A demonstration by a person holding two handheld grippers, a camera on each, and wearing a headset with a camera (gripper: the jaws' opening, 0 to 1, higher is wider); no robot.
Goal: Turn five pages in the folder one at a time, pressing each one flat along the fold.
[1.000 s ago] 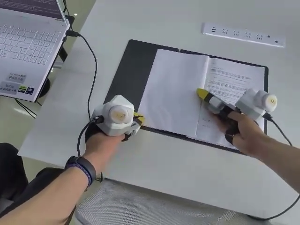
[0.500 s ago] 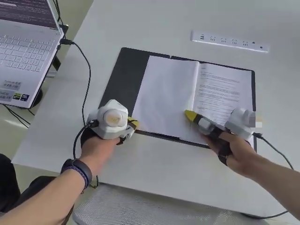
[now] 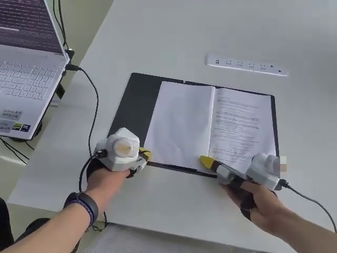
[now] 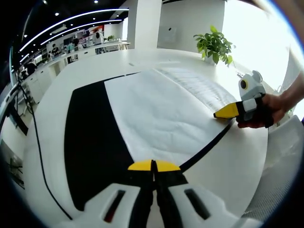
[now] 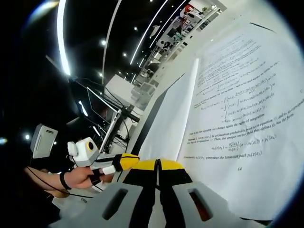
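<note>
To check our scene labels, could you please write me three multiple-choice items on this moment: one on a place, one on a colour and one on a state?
1. Where is the tip of the right gripper?
A) at the near end of the fold
B) at the far end of the fold
C) held high in the air

2. What colour is the cover of the folder?
A) red
B) black
C) green

3. How do the jaws of the left gripper stand?
A) wide open
B) shut together
C) clamped on a pen

Answers:
1 A, the head view shows its yellow tip at the fold's near end.
2 B, black shows beside the blank page.
3 B, the left gripper view shows its yellow tips touching.
</note>
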